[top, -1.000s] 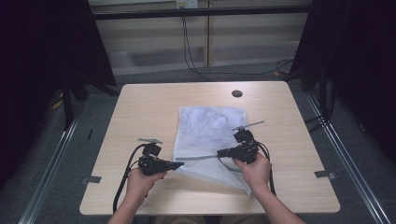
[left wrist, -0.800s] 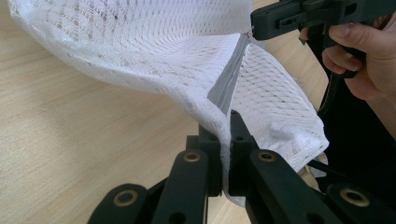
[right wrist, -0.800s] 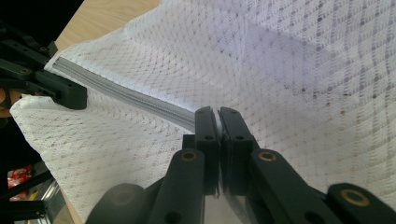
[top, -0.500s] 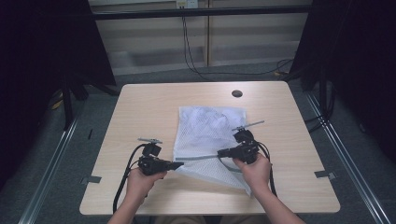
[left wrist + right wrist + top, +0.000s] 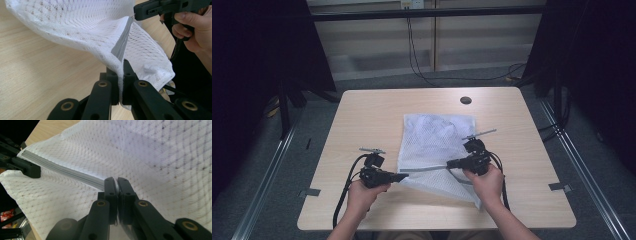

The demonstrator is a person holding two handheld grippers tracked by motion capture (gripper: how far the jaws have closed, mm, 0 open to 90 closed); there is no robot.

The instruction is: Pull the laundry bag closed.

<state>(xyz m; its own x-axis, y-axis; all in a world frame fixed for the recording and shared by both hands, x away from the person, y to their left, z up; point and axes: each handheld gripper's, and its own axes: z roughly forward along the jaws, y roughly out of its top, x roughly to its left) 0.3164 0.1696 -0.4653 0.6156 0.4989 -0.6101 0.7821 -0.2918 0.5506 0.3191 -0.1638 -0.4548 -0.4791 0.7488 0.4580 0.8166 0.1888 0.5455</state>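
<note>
A white mesh laundry bag (image 5: 434, 140) with a grey zipper strip (image 5: 426, 169) lies on the wooden table (image 5: 362, 115). My left gripper (image 5: 404, 176) is shut on the zipper's left end, pinching grey tape and mesh (image 5: 120, 82). My right gripper (image 5: 450, 163) is shut on the zipper further along, its jaws clamped at the strip (image 5: 116, 185). The zipper (image 5: 62, 171) runs taut between the two grippers, lifted slightly off the table. In the left gripper view the right gripper (image 5: 136, 13) shows at the top with the hand behind it.
A dark round grommet hole (image 5: 465, 100) sits near the table's far edge. Cables (image 5: 344, 192) trail from both grippers toward the front edge. Bare wood spreads left and right of the bag.
</note>
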